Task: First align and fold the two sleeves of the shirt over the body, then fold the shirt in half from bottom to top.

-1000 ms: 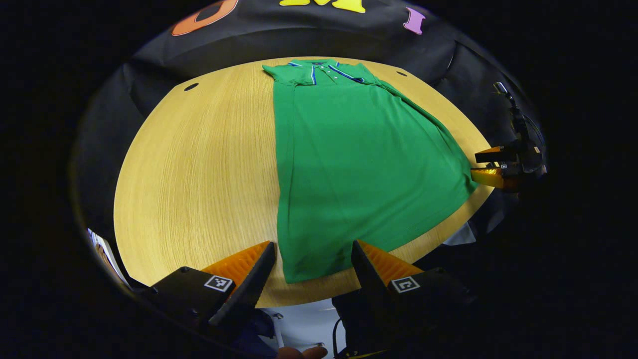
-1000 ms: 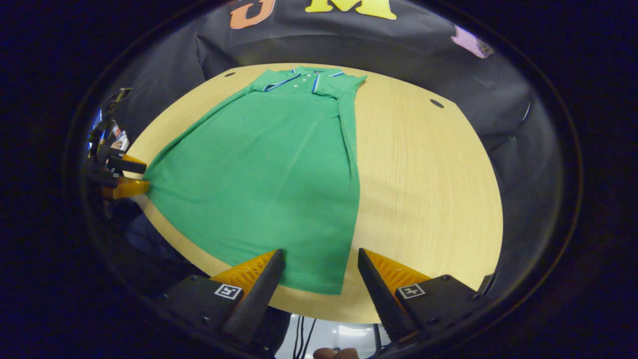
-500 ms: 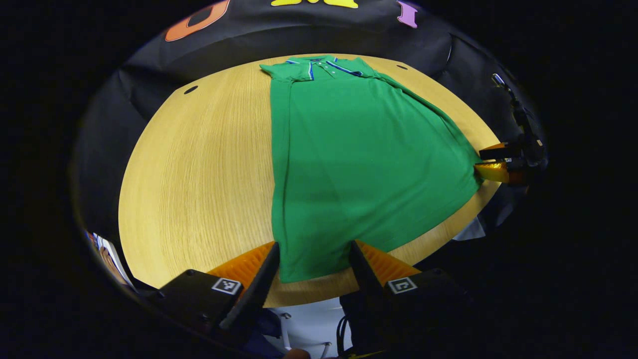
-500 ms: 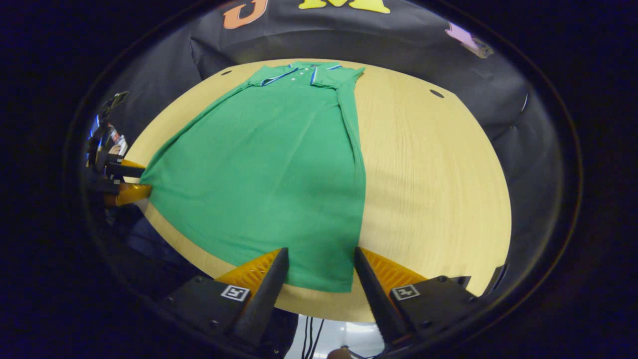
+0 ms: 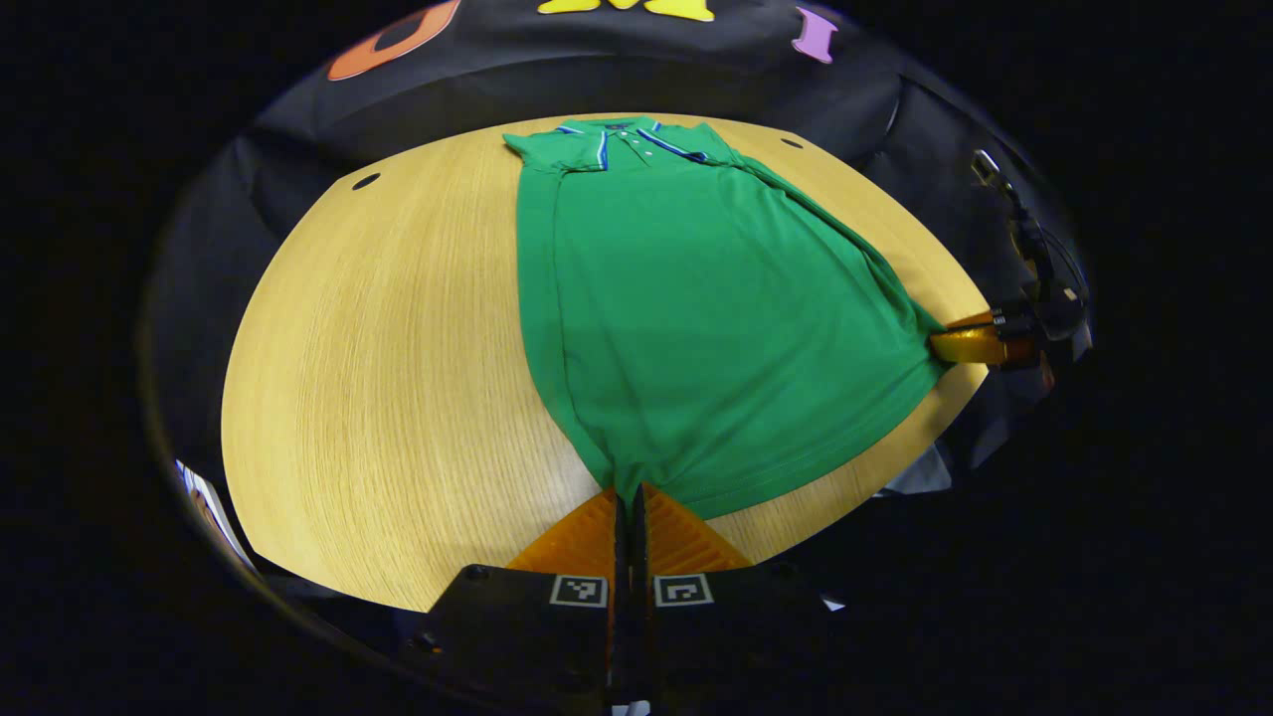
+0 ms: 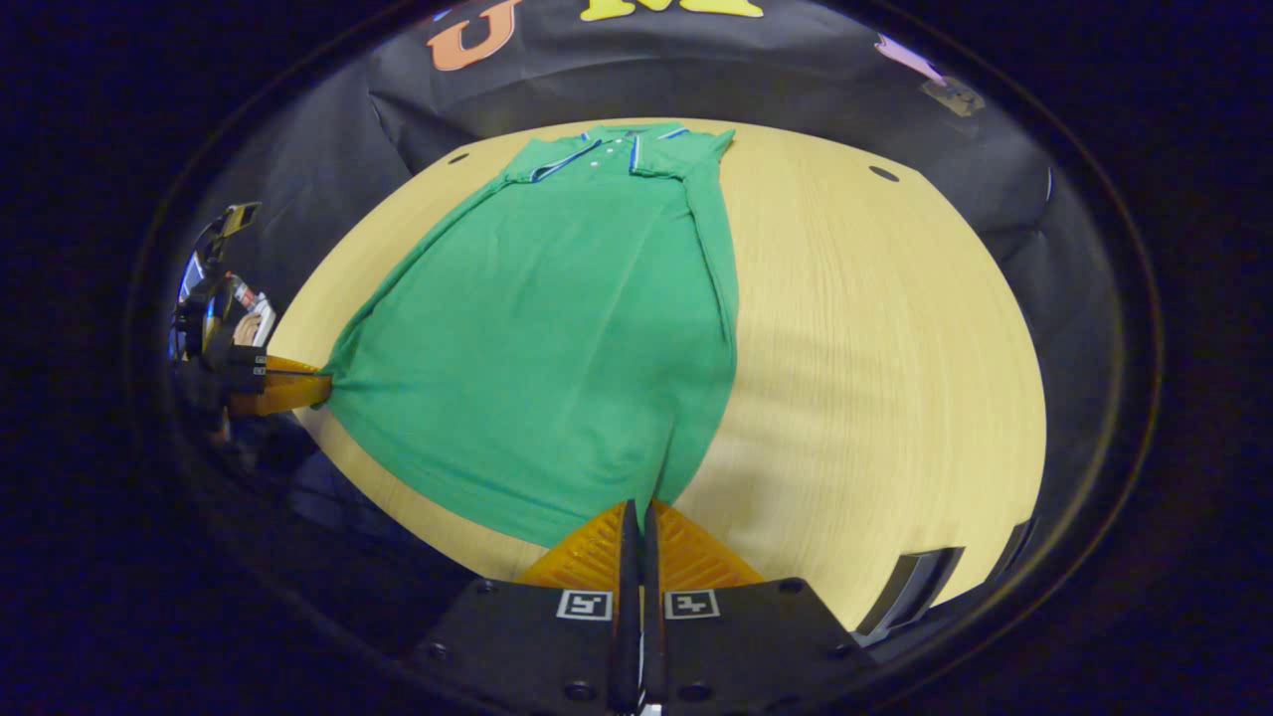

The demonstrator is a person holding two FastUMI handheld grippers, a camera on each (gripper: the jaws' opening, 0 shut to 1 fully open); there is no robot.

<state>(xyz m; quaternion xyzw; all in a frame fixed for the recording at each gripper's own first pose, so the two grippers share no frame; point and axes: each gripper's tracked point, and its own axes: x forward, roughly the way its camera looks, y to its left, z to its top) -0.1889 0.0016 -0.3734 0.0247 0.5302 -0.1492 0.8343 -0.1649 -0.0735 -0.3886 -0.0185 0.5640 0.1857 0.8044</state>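
I see the wooden table (image 5: 378, 348) carrying the green shirt (image 5: 696, 298) lengthwise, sleeves folded in, collar (image 5: 632, 139) far. My left gripper (image 5: 628, 497) and right gripper (image 6: 641, 507) pinch its hem corners, apparently puckering the fabric.

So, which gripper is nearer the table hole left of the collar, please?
Left. The left gripper pinches the hem on the hole side; the right gripper, the opposite corner.

Green shirt (image 5: 696, 308), blue-and-white trimmed collar (image 5: 636, 139), pale wood-grain table (image 5: 398, 348)
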